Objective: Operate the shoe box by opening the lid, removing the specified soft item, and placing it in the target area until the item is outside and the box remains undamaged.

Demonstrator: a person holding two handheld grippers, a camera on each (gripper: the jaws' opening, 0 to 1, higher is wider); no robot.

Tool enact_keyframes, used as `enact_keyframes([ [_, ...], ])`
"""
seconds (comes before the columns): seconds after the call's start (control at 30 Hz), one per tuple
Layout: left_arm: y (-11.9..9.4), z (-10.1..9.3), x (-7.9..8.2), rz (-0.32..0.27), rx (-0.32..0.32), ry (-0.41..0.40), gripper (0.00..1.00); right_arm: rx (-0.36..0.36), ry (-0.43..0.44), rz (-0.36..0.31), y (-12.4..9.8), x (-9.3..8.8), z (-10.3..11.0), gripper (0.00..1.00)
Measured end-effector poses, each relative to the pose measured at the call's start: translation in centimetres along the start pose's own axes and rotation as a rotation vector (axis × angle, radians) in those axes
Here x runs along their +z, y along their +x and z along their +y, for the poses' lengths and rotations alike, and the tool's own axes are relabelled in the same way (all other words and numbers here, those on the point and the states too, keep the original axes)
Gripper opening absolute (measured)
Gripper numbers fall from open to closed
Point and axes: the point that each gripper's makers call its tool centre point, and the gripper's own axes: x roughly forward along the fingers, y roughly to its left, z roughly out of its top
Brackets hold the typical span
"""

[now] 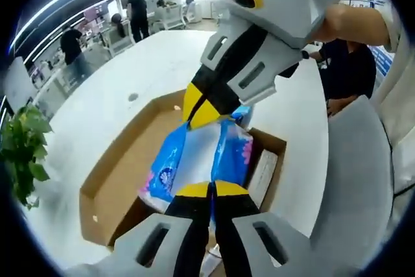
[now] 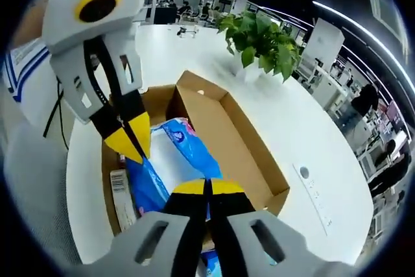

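Cardboard shoe box (image 1: pixel 117 180) lies open, lid already back; the removal step is in hand. Both the left gripper (image 1: pixel 211 189) and right gripper (image 2: pixel 207 188) have jaws clamped together on the blue soft pack (image 1: pixel 194 157), stretched between them above the box. Next: lift it clear toward the table (image 1: pixel 149 63).

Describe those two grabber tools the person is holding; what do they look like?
Each is a light grey plastic body with slotted sides, narrowing to two black jaws with yellow tips. The left gripper carries a yellow-ringed round opening on top, a green light above it and a thin black cable alongside. The right gripper looks the same, yellow ring included. The person wears a white sleeve with blue stripes.
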Motion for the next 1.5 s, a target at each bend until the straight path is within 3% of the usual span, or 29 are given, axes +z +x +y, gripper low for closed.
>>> enact_keyframes([
  [0.53,-2.7,-2.2,7.9,-0.124,0.014,0.037,0.00,-0.072,0.026,-0.065,-6.1,1.5,-4.0,0.00],
  [0.83,-2.6,-5.7,9.9,-0.149,-0.014,0.096,0.00,-0.122,0.041,-0.062,-10.4,-0.4,-4.2,0.00],
  [1.2,-2.9,-10.1,12.5,-0.189,-0.041,0.143,0.00,-0.164,0.062,-0.048,-14.0,-3.0,-3.4,0.00],
  [1.5,-0.7,-12.4,14.6,-0.195,-0.066,0.179,0.00,-0.201,0.086,-0.030,-16.2,-5.8,-4.3,0.00],
])
